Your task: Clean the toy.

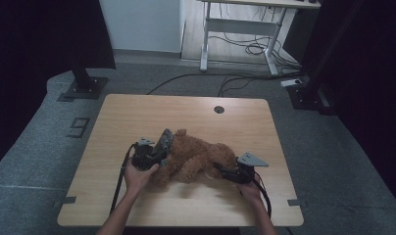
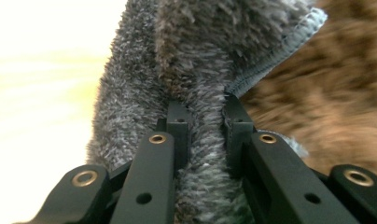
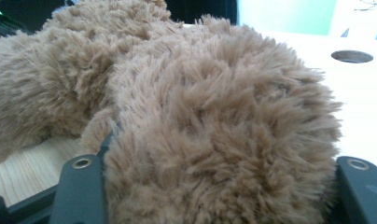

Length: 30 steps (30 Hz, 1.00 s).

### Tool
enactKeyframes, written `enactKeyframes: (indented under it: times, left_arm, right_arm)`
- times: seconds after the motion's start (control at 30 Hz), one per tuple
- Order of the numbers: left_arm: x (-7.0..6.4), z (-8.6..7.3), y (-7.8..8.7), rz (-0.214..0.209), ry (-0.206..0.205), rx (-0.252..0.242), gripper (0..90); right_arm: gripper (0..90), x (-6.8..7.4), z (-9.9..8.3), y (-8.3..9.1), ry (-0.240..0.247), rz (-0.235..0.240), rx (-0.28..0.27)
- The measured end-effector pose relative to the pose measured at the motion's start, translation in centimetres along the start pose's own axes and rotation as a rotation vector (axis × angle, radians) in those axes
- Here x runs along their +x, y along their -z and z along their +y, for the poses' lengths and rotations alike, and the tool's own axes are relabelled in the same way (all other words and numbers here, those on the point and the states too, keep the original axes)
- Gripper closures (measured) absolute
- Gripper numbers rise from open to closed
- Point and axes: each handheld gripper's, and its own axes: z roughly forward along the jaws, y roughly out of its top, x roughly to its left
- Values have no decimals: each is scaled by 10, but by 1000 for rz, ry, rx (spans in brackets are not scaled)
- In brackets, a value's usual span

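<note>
A brown plush bear (image 1: pixel 198 156) lies on its side in the middle of the wooden table (image 1: pixel 137 112). A grey fuzzy cloth (image 1: pixel 165 138) stands up against its left end. My left gripper (image 1: pixel 159 149) is shut on that cloth. In the left gripper view the jaws (image 2: pixel 205 112) pinch a fold of the cloth (image 2: pixel 177 56), with the bear's fur (image 2: pixel 336 93) blurred behind. My right gripper (image 1: pixel 219 168) reaches into the bear's right end. In the right gripper view the brown fur (image 3: pixel 214 116) bulges between the jaws and hides their tips, which seem closed on it.
A round cable hole (image 1: pixel 219 109) sits near the table's far edge. Beyond the table, a white desk frame (image 1: pixel 245 24) and loose cables (image 1: pixel 255 49) are on the floor. A black stand base (image 1: pixel 83 88) is at the far left. Bare wood surrounds the bear.
</note>
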Motion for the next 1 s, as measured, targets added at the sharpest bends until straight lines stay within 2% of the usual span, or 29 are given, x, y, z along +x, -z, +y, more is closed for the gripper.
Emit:
enactKeyframes:
  times: [0.07,0.2,0.3,0.37,0.43,0.53,0.67,0.77,0.8,0.87,0.93,1.0]
  left_arm:
    - [-2,4,6,12,-12,0,769]
    - [-16,21,28,-6,-59,-79,769]
    - [-41,40,40,-36,-110,-130,769]
    - [-65,53,42,-65,-156,-150,768]
    - [-85,63,37,-87,-198,-145,768]
    - [-122,72,18,-142,-244,-119,767]
    - [-170,72,-16,-198,-308,-66,767]
    - [-195,67,-42,-201,-349,-13,766]
    - [-200,64,-50,-187,-371,8,766]
    - [-204,59,-60,-154,-405,16,766]
    - [-199,60,-59,-159,-388,16,768]
    - [-190,63,-53,-136,-368,6,769]
  right_arm:
    - [336,0,0,0,-2,0,0]
    - [336,-2,-1,0,-14,4,-2]
    - [335,-2,-1,0,-8,2,-3]
    - [335,-2,0,-1,-7,0,-3]
    - [336,-2,0,-1,-6,-1,-2]
    - [336,-2,0,-1,-6,-1,-1]
    - [336,-2,0,0,-5,-1,-3]
    - [335,-2,-1,0,-2,-2,-4]
    - [335,-2,-1,0,0,-2,-2]
    - [335,-1,-1,1,-8,-6,2]
    - [336,-3,-3,1,-24,-6,3]
    - [336,-2,-2,1,-11,-10,0]
